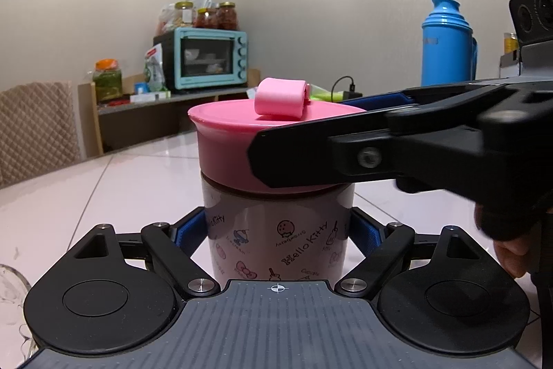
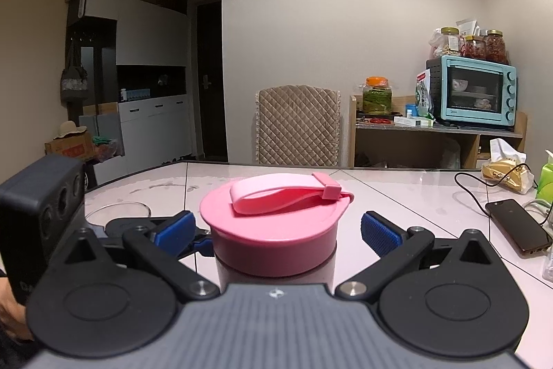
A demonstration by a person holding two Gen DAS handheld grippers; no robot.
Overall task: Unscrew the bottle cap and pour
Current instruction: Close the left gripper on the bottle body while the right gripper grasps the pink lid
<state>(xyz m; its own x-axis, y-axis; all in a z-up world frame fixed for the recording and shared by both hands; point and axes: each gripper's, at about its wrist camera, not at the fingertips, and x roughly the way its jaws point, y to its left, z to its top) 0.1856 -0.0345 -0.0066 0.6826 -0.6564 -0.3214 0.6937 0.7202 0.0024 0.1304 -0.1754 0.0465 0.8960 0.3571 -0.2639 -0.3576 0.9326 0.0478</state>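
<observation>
A Hello Kitty bottle [image 1: 276, 230] stands upright on the white table, closed by a wide pink cap [image 1: 224, 144] with a pink strap loop [image 1: 281, 99]. My left gripper [image 1: 278, 230] is shut on the bottle's body, its blue pads pressed to both sides. My right gripper [image 2: 276, 229] is open around the pink cap [image 2: 273, 227], with its blue fingertips [image 2: 380, 232] a little off each side. In the left wrist view the right gripper [image 1: 380, 144] reaches in from the right at cap height.
A glass bowl [image 2: 117, 208] sits on the table to the left. A phone [image 2: 518, 227] with a cable lies at the right. A blue thermos [image 1: 447, 44] stands behind. A quilted chair [image 2: 297, 125] and a shelf with a toaster oven [image 2: 471, 90] stand beyond the table.
</observation>
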